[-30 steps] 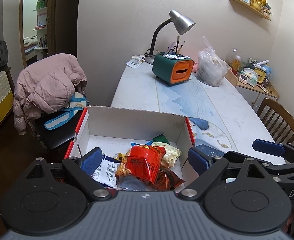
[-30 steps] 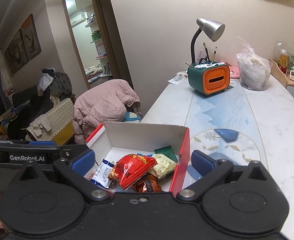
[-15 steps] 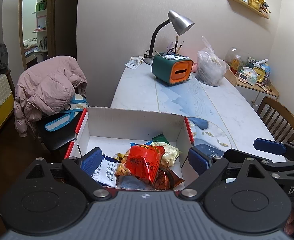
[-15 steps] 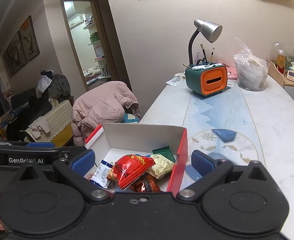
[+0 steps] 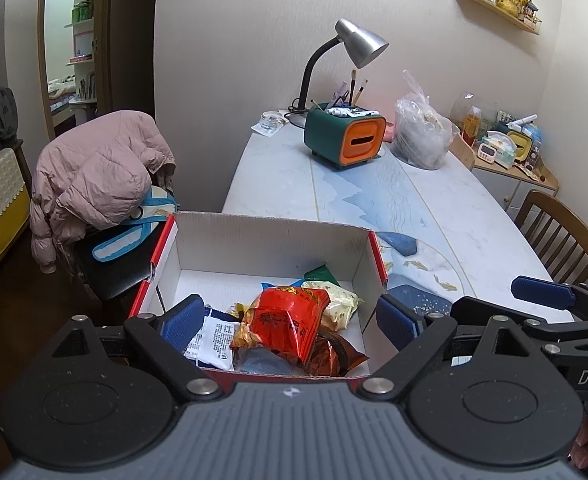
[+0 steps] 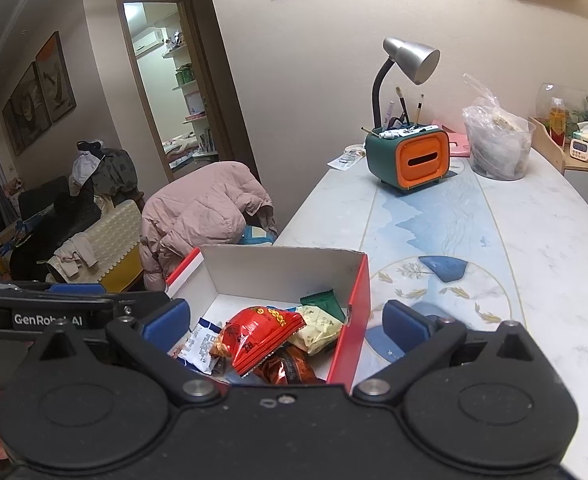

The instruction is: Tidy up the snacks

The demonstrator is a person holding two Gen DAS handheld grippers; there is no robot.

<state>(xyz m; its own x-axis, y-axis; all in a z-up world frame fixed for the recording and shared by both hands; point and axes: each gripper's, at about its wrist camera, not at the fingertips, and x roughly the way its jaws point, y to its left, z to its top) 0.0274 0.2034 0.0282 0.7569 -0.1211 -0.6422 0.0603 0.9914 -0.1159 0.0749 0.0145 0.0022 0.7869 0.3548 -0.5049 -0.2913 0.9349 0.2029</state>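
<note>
**A:** What do you have at the near edge of the table (image 5: 446, 200)?

**B:** I see the box (image 5: 269, 240), red outside and white inside, open at the top, at the near left corner. The snacks lie heaped against its near wall: a red bag (image 5: 289, 322) on top, a white packet (image 5: 213, 338) to its left, a pale bag (image 5: 340, 302) and a green packet (image 5: 321, 273) behind, and a brown wrapper (image 5: 330, 356) under the red one.

**A:** Grippers?

**B:** My left gripper (image 5: 291, 320) hangs over the box, jaws spread wide, gripping nothing. My right gripper (image 6: 285, 322) is spread the same, one finger over the box and the other outside its right wall; also empty.

**A:** The far end?

**B:** Lamp (image 5: 354, 46), green-and-orange holder (image 5: 344, 136) and clear sack (image 5: 422, 136) stand near the far edge, well apart from the box. A pink coat (image 5: 97, 176) is draped over a chair off the left edge.
</note>
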